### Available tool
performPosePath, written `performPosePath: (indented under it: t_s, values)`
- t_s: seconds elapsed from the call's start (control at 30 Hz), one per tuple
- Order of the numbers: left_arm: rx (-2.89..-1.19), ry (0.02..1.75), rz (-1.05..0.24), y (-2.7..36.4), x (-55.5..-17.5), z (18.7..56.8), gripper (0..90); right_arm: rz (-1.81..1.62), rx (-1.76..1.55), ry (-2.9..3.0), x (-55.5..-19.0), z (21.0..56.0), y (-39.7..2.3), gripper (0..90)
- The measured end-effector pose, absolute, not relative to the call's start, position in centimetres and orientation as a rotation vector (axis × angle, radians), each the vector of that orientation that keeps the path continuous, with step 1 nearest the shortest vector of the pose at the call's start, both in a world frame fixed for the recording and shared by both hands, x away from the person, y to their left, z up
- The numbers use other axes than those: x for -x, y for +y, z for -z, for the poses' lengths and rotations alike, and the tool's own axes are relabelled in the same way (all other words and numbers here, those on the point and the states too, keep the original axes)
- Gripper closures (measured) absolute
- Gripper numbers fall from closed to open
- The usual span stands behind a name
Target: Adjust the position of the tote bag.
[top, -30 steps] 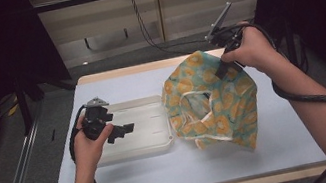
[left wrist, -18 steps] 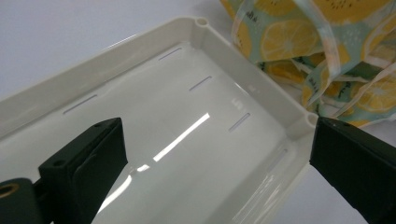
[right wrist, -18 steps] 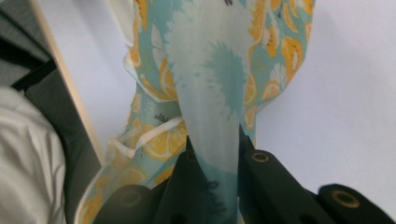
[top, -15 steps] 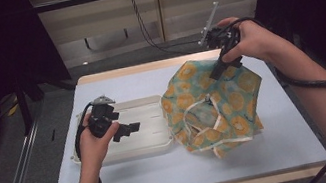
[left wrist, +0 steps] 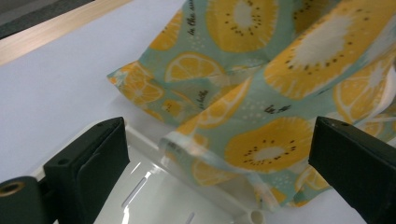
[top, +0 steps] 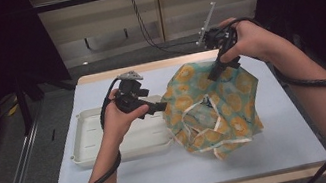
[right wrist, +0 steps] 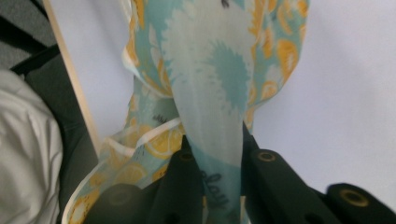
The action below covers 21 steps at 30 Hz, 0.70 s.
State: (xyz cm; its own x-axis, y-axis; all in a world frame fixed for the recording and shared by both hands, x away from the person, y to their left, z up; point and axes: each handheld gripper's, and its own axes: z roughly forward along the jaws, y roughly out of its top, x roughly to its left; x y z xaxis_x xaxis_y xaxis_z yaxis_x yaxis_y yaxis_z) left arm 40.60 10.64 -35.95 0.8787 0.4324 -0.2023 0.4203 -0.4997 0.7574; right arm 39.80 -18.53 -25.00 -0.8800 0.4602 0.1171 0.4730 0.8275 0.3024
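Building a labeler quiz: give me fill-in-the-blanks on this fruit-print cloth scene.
1. The right gripper is shut on the ____ cloth.
2. The left gripper has its jaws ____, with the cloth's edge between them.
3. The white tray lies on the table to the cloth's ____ in the high view.

Missing: fruit-print; open; left

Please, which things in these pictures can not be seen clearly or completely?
- High view: the white tray's right end is behind the fruit-print cloth.
- Right gripper view: the right gripper pinches the cloth; its jaw tips are covered by fabric.
- Left gripper view: the left gripper stands open; the cloth is cut off by the frame's top and right edges.
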Motion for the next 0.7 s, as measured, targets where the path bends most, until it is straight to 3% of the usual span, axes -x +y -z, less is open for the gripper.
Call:
performPosePath:
  t_s: [0.1, 0.13, 0.23, 0.27, 0.7]
  values:
    - [-2.166, 0.575, -0.020, 10.2, -40.5, 35.8, 5.6, 0.497, 0.836, -2.940, -39.4, 25.0, -18.7, 76.5]
    - [-2.172, 0.569, -0.027, 10.0, -40.4, 35.7, 5.6, 0.515, 0.884, -2.933, -39.2, 24.8, -19.4, 66.0]
    - [-2.179, 0.547, -0.046, 9.6, -40.3, 35.5, 5.7, 0.512, 0.913, -2.937, -38.8, 24.7, -20.0, 64.3]
    - [-2.189, 0.542, -0.057, 9.5, -40.3, 35.4, 5.4, 0.520, 0.955, -2.919, -38.3, 24.8, -20.4, 58.6]
    - [-2.195, 0.528, -0.078, 8.2, -40.8, 35.2, 5.9, 0.482, 1.011, -2.901, -35.7, 25.7, -22.1, 51.8]
